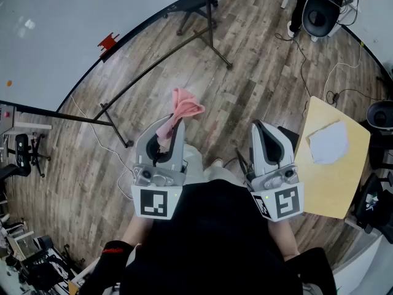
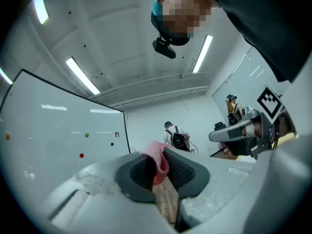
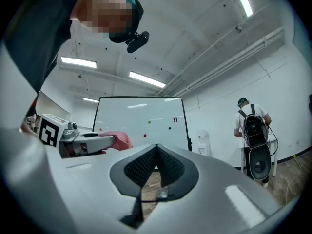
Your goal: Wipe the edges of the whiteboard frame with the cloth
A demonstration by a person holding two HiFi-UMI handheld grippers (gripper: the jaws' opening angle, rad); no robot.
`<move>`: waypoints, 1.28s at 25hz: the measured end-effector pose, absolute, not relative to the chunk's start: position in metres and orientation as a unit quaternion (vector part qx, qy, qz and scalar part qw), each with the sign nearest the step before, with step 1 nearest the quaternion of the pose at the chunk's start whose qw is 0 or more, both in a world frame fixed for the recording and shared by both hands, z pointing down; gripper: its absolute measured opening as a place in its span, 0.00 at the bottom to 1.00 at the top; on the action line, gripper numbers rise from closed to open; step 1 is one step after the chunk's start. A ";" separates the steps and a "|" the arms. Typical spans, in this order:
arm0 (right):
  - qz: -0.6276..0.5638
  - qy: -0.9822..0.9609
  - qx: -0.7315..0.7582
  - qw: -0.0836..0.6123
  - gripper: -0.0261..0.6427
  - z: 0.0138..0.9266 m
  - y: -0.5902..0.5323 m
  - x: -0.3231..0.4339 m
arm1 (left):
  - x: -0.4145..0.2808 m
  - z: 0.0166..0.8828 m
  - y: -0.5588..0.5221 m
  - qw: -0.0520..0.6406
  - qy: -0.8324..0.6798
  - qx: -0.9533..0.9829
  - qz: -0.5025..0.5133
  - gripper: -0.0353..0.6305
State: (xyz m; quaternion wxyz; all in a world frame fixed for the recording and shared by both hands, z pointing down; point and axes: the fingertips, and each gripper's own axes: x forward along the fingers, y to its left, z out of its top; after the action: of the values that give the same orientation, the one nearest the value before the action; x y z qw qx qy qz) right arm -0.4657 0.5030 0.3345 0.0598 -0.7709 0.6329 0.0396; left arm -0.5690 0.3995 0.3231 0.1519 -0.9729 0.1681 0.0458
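Pinching the pink cloth [image 1: 184,108] between its jaws, the left hand-held gripper [image 1: 171,126] points it forward, I think ready for the whiteboard frame [image 1: 147,21], which is well apart at upper left. The right hand-held gripper [image 1: 263,131] is closed and empty. Black stand legs [image 1: 153,69] cross the floor [image 1: 258,72] between.

Open wood floor [image 1: 264,72] lies ahead of both claws up to the whiteboard [image 1: 55,29]. The board's black stand legs [image 1: 156,66] splay across the floor in front of the left claw [image 1: 167,131], which is clamped on a pink cloth [image 1: 183,108]. A yellow surface [image 1: 334,183] stands just beside the closed right claw [image 1: 261,128]. Cables [image 1: 307,66] trail across the floor beyond it, near a person with a backpack [image 3: 252,126].
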 end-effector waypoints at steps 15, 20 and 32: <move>0.035 0.616 -0.786 0.051 0.04 0.341 0.517 -0.445 | -0.534 0.332 0.402 0.133 0.147 -0.979 0.053 0.11; 0.021 0.602 -0.797 0.053 0.04 0.352 0.522 -0.427 | -0.519 0.339 0.404 0.126 0.136 -0.981 0.048 0.11; 0.012 0.579 -0.814 0.047 0.04 0.357 0.465 -0.364 | -0.452 0.345 0.332 0.118 0.132 -0.983 0.057 0.11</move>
State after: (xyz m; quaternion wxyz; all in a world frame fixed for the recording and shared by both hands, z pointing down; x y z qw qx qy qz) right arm -0.3636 0.4654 0.3569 0.0471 -0.8139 0.5790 0.0119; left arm -0.4520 0.3323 0.3450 0.1175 -0.9827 0.1316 0.0571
